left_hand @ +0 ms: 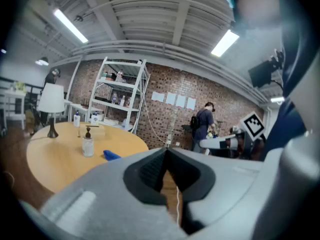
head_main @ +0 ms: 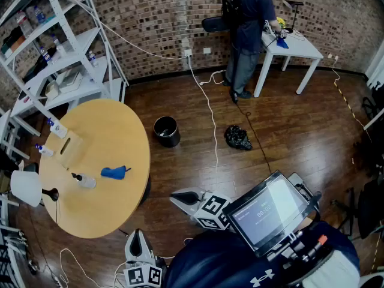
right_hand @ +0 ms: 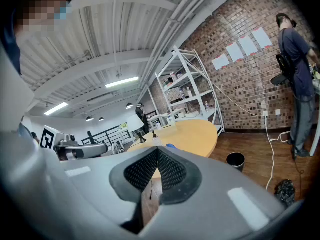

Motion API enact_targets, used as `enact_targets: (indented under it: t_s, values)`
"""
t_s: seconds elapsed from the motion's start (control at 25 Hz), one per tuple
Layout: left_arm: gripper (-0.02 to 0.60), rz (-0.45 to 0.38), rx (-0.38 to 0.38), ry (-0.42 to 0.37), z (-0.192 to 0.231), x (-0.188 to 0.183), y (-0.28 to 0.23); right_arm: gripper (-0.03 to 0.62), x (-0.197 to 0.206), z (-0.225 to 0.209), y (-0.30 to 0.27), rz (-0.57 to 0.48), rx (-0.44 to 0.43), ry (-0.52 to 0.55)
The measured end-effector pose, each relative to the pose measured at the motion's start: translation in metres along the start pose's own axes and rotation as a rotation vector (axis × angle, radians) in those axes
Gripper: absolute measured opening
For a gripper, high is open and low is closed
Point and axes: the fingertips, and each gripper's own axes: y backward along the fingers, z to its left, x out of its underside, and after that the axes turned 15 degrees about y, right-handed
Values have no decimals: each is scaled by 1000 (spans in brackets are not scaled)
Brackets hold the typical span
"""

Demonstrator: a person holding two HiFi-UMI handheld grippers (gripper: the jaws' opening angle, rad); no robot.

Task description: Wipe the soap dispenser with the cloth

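Holds the left tool (left_hand: 166, 156) clenched, pads pressed together with nothing between them. Grips the right tool (right_hand: 156, 159) the same way, clamped tight and empty. Stands back from the round wooden bench (head_main: 114, 131), both tools off its edge over the dark floor (head_main: 282, 131). Faces the soap dispenser (head_main: 86, 180) upright on the benchtop, the blue cloth (head_main: 114, 172) lying near it without touching, and a white-shaded lamp (head_main: 27, 188) standing at the bench's left edge.
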Motion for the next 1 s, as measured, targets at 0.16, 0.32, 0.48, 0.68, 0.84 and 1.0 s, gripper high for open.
enact_targets:
  t_s: [0.16, 0.32, 0.48, 0.68, 0.84, 1.0]
  values:
    - [3, 70, 75, -136, 5, 30, -41, 8, -6, -37, 13, -39, 88, 17]
    - [3, 63, 91, -120, 21, 26, -72, 8, 0, -59, -6, -63, 138, 26]
    - [3, 0, -92, -39, 47, 27, -51, 8, 9, -60, -40, -33, -5, 33]
    - [3, -40, -224, 3, 78, 13, -25, 8, 3, -62, -78, 5, -76, 58]
    - [3, -52, -255, 35, 117, 4, -31, 8, 1, -78, -119, 31, -49, 78]
    - [3, -83, -230, 28, 171, -19, -57, 11, -2, -96, -170, 66, 20, 74]
